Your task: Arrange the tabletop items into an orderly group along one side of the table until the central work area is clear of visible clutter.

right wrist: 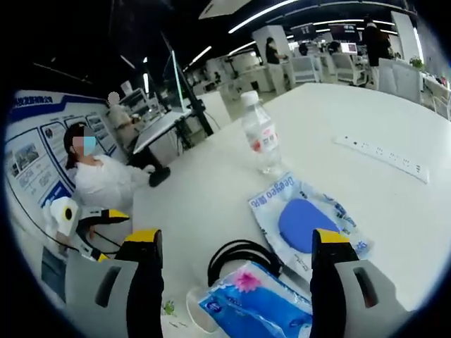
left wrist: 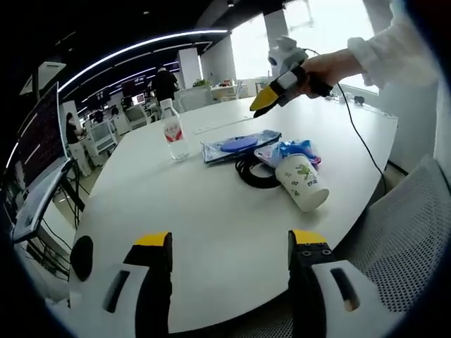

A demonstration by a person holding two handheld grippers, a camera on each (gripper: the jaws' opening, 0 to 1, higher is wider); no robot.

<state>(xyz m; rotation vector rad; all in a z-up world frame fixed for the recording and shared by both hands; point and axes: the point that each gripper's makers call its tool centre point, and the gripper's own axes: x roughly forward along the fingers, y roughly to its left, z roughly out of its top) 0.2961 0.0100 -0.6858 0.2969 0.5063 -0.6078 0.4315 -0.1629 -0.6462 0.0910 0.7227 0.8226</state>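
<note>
On the white table (left wrist: pixel 211 218) stand a clear water bottle (left wrist: pixel 173 131), a plastic bag with a blue disc (left wrist: pixel 238 146), a black cable coil (left wrist: pixel 255 173), a blue packet (left wrist: pixel 296 150) and a paper cup (left wrist: pixel 301 183) tipped on its side. My left gripper (left wrist: pixel 229 243) is open near the table's front edge, well short of them. My right gripper (left wrist: pixel 261 104) hangs above the far side in a hand. In the right gripper view my right gripper (right wrist: pixel 237 243) is open over the cable coil (right wrist: pixel 239 255), the blue packet (right wrist: pixel 257 299) and the bag (right wrist: pixel 306 222), with the bottle (right wrist: pixel 261 141) beyond.
A white power strip (right wrist: pixel 384 158) lies on the far part of the table. A grey mesh chair (left wrist: pixel 409 239) stands at the right edge and a monitor on a stand (left wrist: pixel 39 144) at the left. Desks and people fill the room behind.
</note>
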